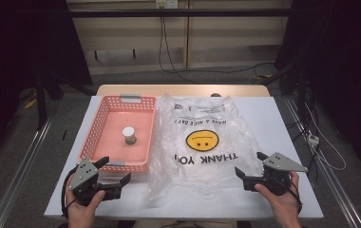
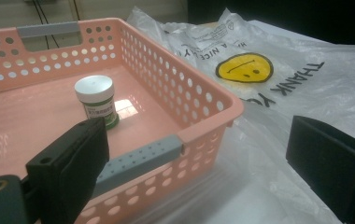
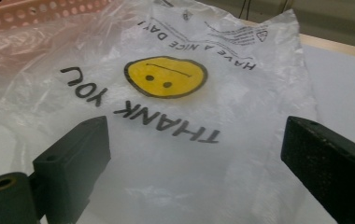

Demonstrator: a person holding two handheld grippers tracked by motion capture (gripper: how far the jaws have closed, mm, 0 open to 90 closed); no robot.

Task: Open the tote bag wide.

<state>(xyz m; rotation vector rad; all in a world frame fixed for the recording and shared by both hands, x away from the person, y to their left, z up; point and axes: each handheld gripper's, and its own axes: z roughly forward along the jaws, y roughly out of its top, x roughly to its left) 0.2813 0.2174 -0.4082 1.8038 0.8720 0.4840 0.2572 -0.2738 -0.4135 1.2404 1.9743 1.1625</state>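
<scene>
A lab-like recording space is suggested: a white-topped table (image 1: pixel 264 118) is set on a bare grey floor (image 1: pixel 60 123), flanked by black curtains (image 1: pixel 22 42) at 9 and 3 o'clock, with loose cables (image 1: pixel 169 52) trailed from a wall outlet (image 1: pixel 166 4) at 12 o'clock.

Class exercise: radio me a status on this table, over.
Left gripper and right gripper open, empty. Small jar upright in pink basket. Plastic bag flat beside it. Nothing blocking.
</scene>
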